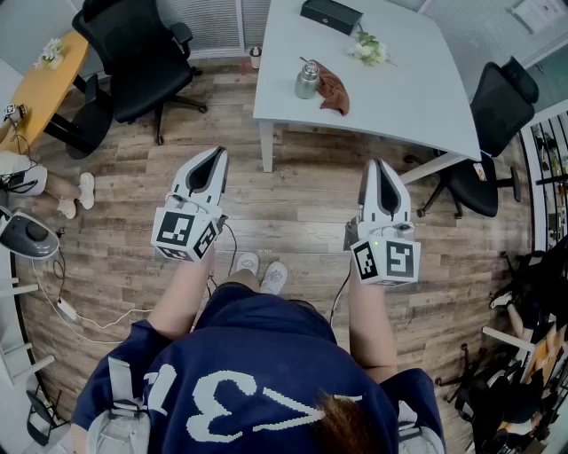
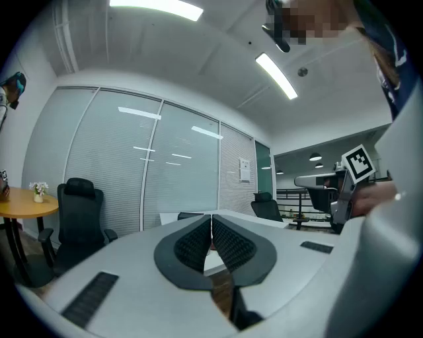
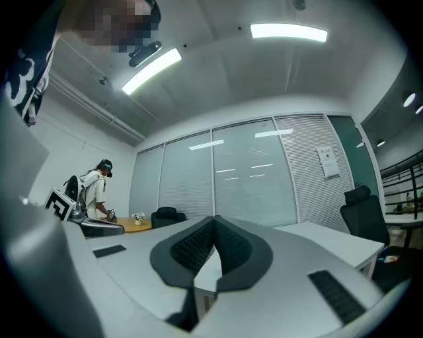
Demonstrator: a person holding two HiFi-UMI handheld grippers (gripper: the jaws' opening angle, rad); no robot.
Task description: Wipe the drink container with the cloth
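A small metal drink container [image 1: 307,80] stands on the white table [image 1: 399,80] ahead, with a brown cloth [image 1: 334,90] lying right beside it. Both grippers hang over the wooden floor, well short of the table and pointing level toward it. My left gripper [image 1: 216,156] is shut and empty; in the left gripper view its black pads [image 2: 198,245] meet at the tips. My right gripper [image 1: 378,165] is also shut with nothing in it, its pads [image 3: 231,248] closed together in the right gripper view.
A black box [image 1: 331,15] and a small flower bunch [image 1: 367,49] lie farther back on the table. Black office chairs stand at left [image 1: 133,53] and right [image 1: 493,115]. A round yellow table [image 1: 40,84] is at far left. Another person [image 3: 96,191] stands by it.
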